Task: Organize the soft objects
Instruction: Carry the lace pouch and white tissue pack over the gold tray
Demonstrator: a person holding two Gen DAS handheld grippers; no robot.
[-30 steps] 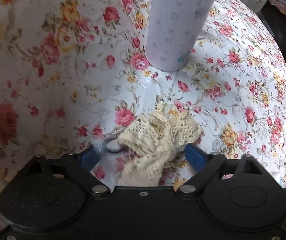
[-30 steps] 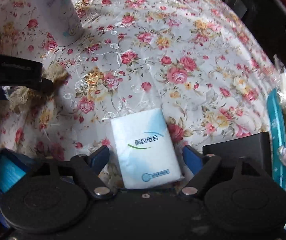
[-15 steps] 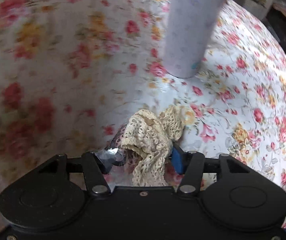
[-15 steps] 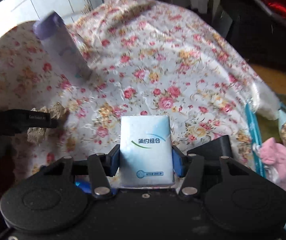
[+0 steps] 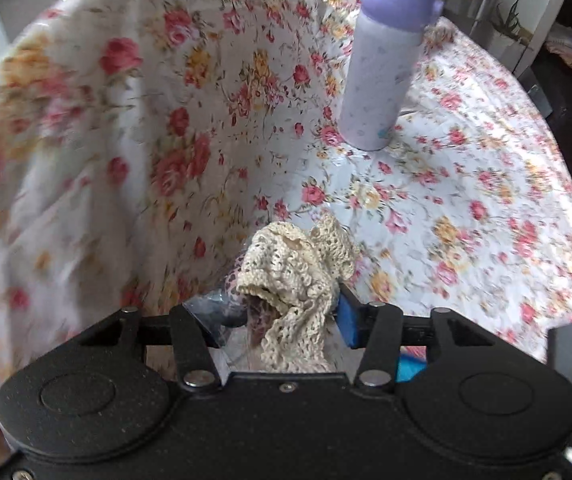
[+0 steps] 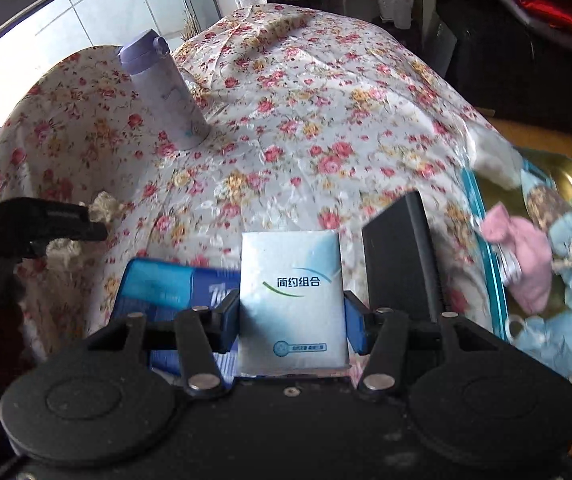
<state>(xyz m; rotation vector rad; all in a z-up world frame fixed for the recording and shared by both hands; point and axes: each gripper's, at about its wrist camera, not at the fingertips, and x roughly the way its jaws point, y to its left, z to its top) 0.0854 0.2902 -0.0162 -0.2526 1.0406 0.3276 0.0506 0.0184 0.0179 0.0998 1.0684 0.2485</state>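
A cream crochet lace piece hangs bunched between the fingers of my left gripper, lifted off the floral tablecloth. The jaws are closing and the pads press on the lace. A bit of clear plastic with a spotted scrap sits against the left finger. My right gripper is shut on a white pocket tissue pack with blue print, held above the cloth. In the right wrist view the lace shows at the far left beside a black finger of the left gripper.
A lilac bottle with a purple cap stands on the cloth. A blue tissue pack and a black box lie near the right gripper. At the right, a gold tin holds a pink pouch and blue soft toys.
Both grippers closed on their objects and rose from the cloth. The lace and the tissue pack came up with them, and the view pulled back from the table.
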